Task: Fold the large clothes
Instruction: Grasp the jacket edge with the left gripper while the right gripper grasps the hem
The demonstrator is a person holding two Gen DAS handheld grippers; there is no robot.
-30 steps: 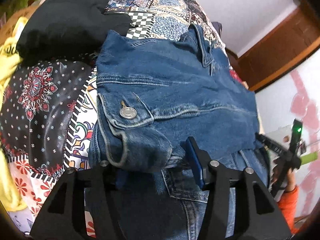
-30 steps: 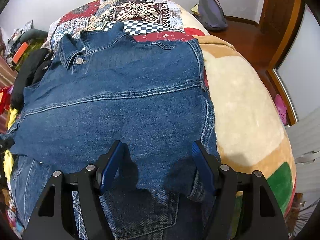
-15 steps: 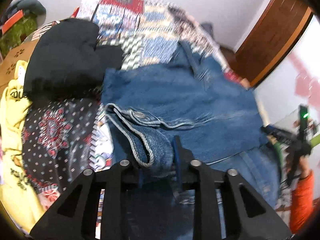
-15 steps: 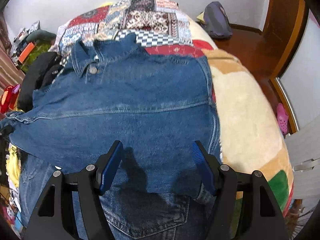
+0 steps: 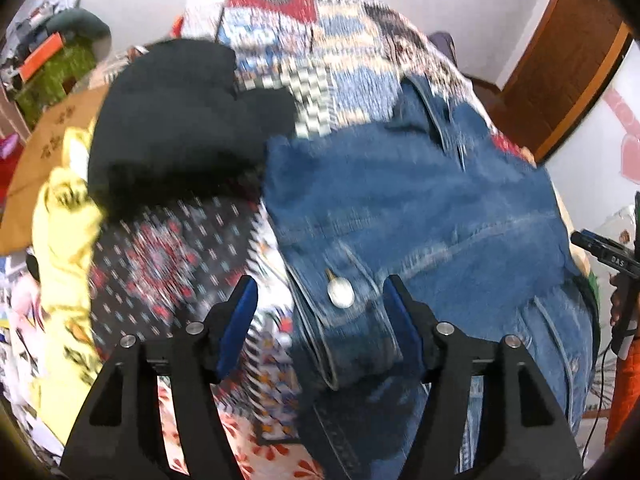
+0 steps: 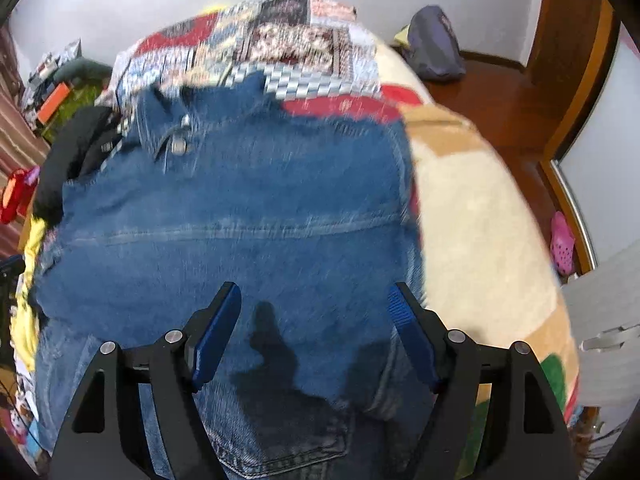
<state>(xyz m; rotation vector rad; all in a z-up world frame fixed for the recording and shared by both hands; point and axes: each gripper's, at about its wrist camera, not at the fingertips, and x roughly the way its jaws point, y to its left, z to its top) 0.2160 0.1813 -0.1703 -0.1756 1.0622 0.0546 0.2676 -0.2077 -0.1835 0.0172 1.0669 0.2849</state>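
A blue denim jacket (image 5: pixel 420 208) lies folded on the patchwork bedspread (image 5: pixel 320 60), back panel up, collar at the far end. Its cuff with a metal button (image 5: pixel 340 294) lies between the fingers of my left gripper (image 5: pixel 318 300), whose jaws are opening; the pads stand off the cloth. In the right wrist view the same jacket (image 6: pixel 240 208) fills the middle. My right gripper (image 6: pixel 314 308) hovers over its near hem, jaws opening, nothing pinched between them. A pair of jeans (image 6: pixel 280 432) lies under the jacket's near edge.
A black garment (image 5: pixel 176 120) and a yellow one (image 5: pixel 60 232) lie left of the jacket. A cream blanket (image 6: pixel 480 220) covers the bed's right side. A wooden door (image 5: pixel 568 60) stands behind. A person's hand with a device (image 5: pixel 616 280) is at the right edge.
My left gripper pinched the cuff, then let go and spread wide as it lifted. The sleeve now lies down on the jacket. My right gripper rose slightly above the hem.
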